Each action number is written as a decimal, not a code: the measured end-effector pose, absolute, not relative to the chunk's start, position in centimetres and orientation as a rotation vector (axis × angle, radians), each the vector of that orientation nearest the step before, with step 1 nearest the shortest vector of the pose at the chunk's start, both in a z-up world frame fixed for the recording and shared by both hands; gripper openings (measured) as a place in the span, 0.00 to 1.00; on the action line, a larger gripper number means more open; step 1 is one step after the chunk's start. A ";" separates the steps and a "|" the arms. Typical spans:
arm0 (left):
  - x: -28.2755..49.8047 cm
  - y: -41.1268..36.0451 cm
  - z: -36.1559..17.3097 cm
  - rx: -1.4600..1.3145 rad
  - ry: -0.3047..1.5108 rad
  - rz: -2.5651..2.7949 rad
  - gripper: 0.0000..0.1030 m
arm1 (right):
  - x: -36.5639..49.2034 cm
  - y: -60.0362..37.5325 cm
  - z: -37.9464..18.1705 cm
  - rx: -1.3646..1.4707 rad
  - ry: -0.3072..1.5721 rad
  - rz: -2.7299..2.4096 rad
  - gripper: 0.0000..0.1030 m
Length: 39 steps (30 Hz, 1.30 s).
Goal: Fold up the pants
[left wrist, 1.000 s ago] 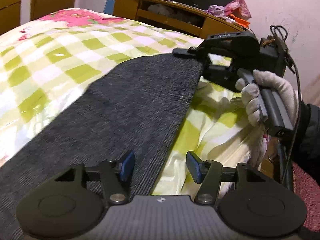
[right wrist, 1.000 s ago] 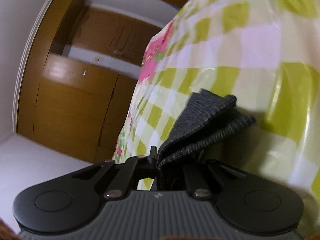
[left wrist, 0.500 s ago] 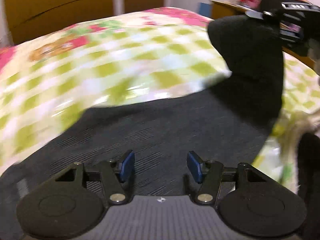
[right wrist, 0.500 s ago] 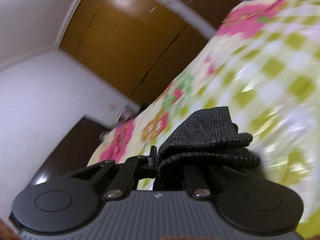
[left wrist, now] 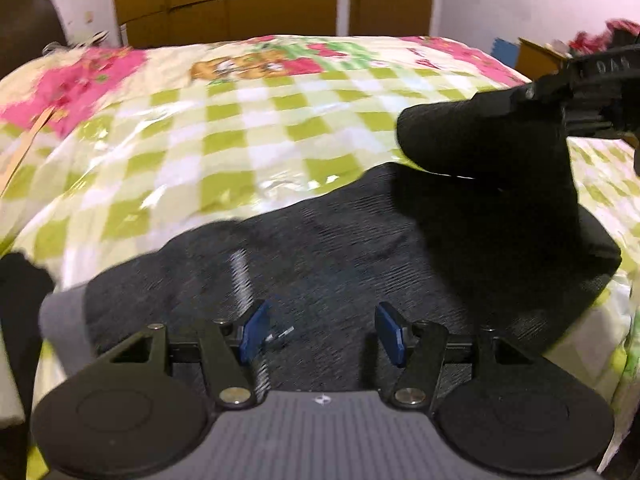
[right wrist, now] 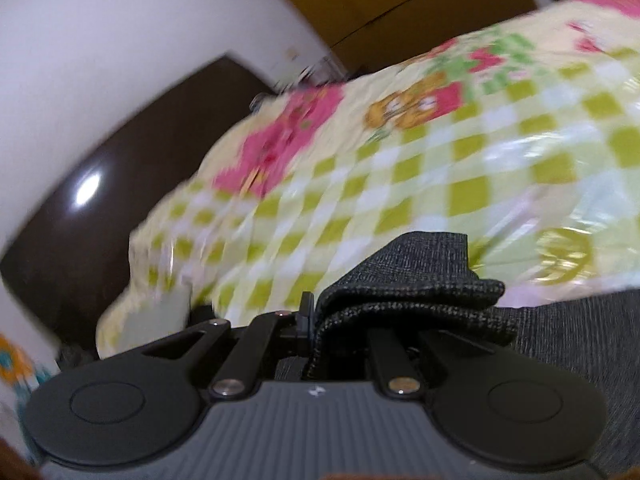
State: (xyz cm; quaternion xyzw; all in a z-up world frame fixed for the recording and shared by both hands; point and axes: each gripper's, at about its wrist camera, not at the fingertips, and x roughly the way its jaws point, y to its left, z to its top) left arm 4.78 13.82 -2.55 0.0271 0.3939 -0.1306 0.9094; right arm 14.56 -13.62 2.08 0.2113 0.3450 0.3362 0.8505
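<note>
**Leg end in the air, waist end down by my left tongs**

My right tongs (right wrist: 340, 320) are clenched on a bunched end of the dark grey pants (left wrist: 340, 248), and that end hangs raised above the bed (left wrist: 248, 120). In the left wrist view I see it plainly: the right tongs (left wrist: 560, 92) come in from the right edge of the bed, and the lifted cloth droops from them in a dark hump to the rest of the pants, which lie flat on the checked cover.

My left tongs (left wrist: 320, 332) are released, blue pads wide apart, gripping nothing. They hover low over the pants at the near edge of the bed, where a grey band, likely the waistband (left wrist: 60, 320), shows at the near left.

Here is what the move turns on: the pants run long from near left to far right, and the held end has to travel along that line, towards my left tongs. The right tongs hold the travelling end; the left sit nearer the landing spot, so I judge they should pin or catch there.

The right wrist view shows the grip itself, layers of cloth pinched and folded over the fingers, plus the dark headboard (right wrist: 100, 184) at the bed's far left. It hides how much cloth trails below. The left view gives the whole drape but blurs the grip.
</note>
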 end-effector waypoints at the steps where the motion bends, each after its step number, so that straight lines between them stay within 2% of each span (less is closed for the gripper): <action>1: 4.5 14.5 -2.7 0.044 0.815 -0.260 0.67 | 13.9 -12.3 2.2 0.410 0.736 0.734 0.08; 9: 2.2 18.6 -4.1 -0.099 0.809 -0.241 0.68 | 10.6 -2.1 0.1 -0.049 0.751 0.832 0.09; 12: 2.1 19.1 -4.3 -0.129 0.798 -0.251 0.68 | 10.0 -0.2 -0.9 -0.142 0.764 0.826 0.09; 19: 1.8 20.1 -4.6 -0.170 0.775 -0.286 0.68 | 12.7 -0.1 -1.8 0.027 0.880 0.757 0.11; 22: 1.4 20.5 -4.6 -0.178 0.763 -0.289 0.68 | 14.0 -0.8 -2.1 0.197 0.917 0.724 0.12; 25: 1.1 21.1 -4.9 -0.205 0.752 -0.291 0.68 | 14.6 -1.7 -1.9 0.316 0.924 0.706 0.10; 29: 0.4 21.6 -5.3 -0.238 0.756 -0.291 0.68 | 12.5 1.2 1.3 0.064 0.773 0.766 0.10; 32: -0.2 21.7 -5.5 -0.241 0.761 -0.289 0.68 | 11.6 4.0 2.4 -0.018 0.717 0.850 0.09; 39: -1.1 21.9 -5.8 -0.272 0.763 -0.284 0.68 | 8.9 11.0 0.9 -0.374 0.637 0.986 0.09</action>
